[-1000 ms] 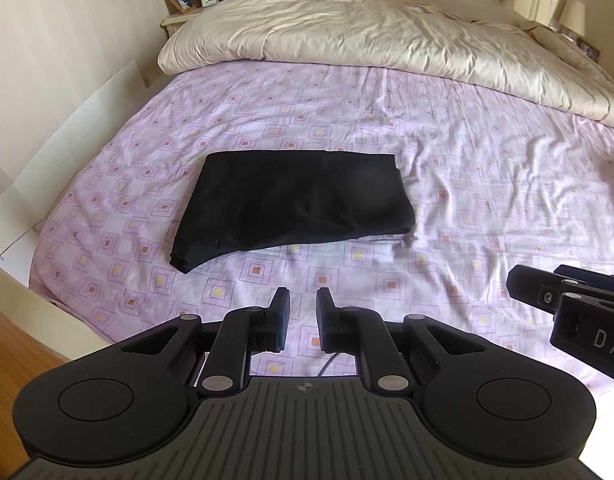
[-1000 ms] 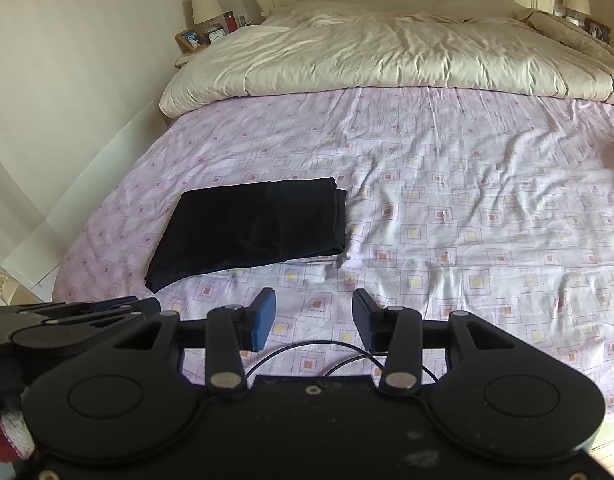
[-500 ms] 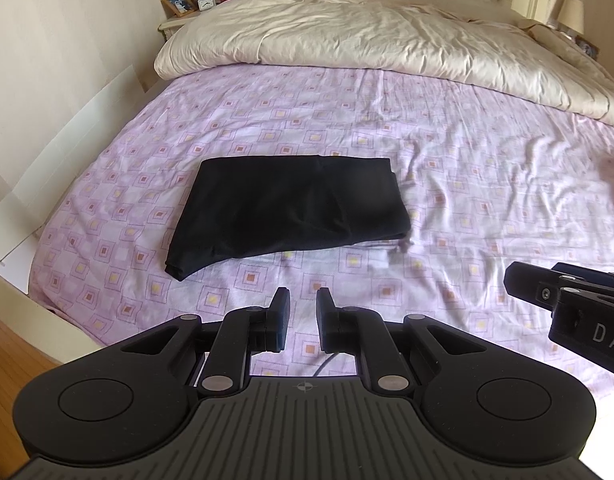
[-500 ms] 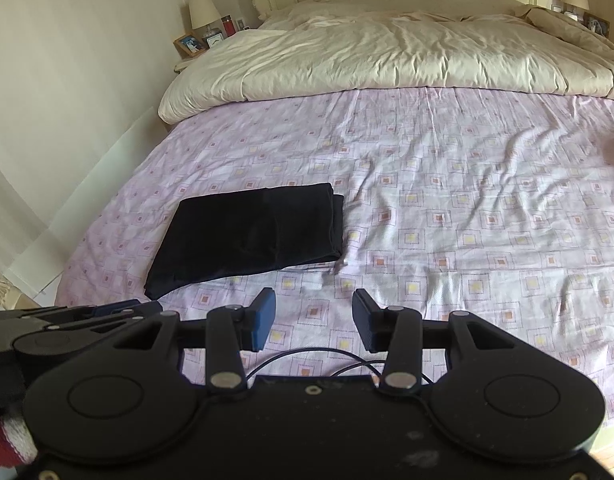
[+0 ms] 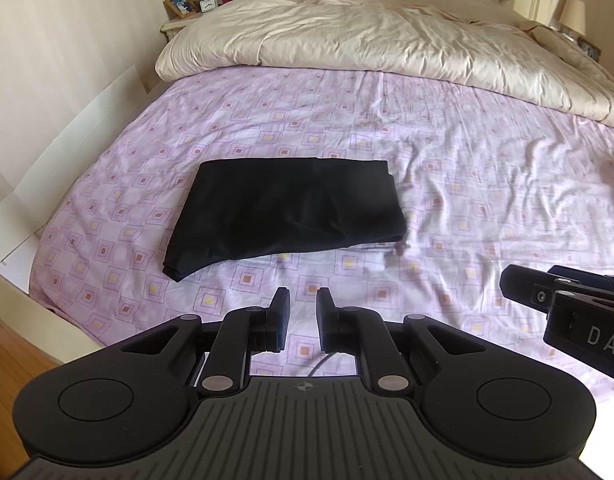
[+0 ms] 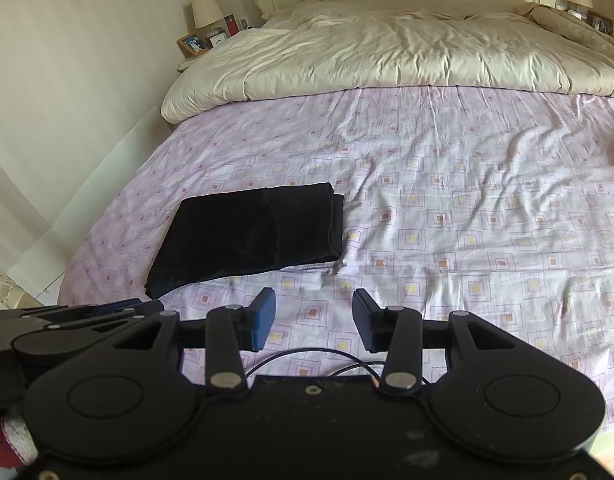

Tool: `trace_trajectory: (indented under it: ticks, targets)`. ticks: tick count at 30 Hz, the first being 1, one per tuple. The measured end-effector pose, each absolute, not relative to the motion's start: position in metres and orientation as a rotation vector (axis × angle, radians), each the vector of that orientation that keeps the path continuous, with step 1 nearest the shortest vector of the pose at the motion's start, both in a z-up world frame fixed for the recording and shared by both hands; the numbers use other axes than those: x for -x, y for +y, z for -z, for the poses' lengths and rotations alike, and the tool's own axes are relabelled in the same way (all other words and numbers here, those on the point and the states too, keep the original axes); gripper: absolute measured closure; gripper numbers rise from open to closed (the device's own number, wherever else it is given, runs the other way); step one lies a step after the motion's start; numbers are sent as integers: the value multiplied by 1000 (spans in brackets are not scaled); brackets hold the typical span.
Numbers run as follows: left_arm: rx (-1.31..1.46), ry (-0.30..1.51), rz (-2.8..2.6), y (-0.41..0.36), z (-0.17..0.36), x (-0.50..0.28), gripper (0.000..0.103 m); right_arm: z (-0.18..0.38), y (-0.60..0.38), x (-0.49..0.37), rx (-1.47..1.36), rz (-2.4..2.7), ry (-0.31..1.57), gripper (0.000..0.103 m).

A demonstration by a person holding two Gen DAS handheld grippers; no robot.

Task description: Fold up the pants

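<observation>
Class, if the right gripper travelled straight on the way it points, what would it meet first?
Probably the bare patterned bedsheet: the right gripper aims just right of the folded black pants, though depth is unclear.

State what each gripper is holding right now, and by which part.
Nothing is held. The left gripper and right gripper are both empty; the folded black pants lie untouched on the bed.

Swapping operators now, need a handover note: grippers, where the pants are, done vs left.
Left gripper: empty, jaws nearly shut with a narrow gap, above the sheet short of the pants.
Right gripper: empty, jaws apart, also clear of the cloth.
Black pants: folded into a flat rectangle on the patterned sheet, left of the bed's middle, below the cream duvet.
Done: the fold looks finished; neither gripper touches the pants.
Left: probably nothing; at most tidy the near left corner, which sticks out a bit.
</observation>
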State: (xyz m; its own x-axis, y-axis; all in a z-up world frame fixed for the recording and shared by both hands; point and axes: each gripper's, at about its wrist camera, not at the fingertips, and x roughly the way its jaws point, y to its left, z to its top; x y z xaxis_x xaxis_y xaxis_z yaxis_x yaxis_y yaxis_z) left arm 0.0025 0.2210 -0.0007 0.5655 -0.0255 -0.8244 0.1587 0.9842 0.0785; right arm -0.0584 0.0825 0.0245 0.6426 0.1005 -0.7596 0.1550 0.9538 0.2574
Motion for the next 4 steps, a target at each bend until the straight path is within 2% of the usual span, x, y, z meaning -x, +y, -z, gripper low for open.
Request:
trace_trajectory:
  ticks: [4]
  targets:
    - [-151,965,104,216,0,-3,89,-24,81,58,-320,31,878,58]
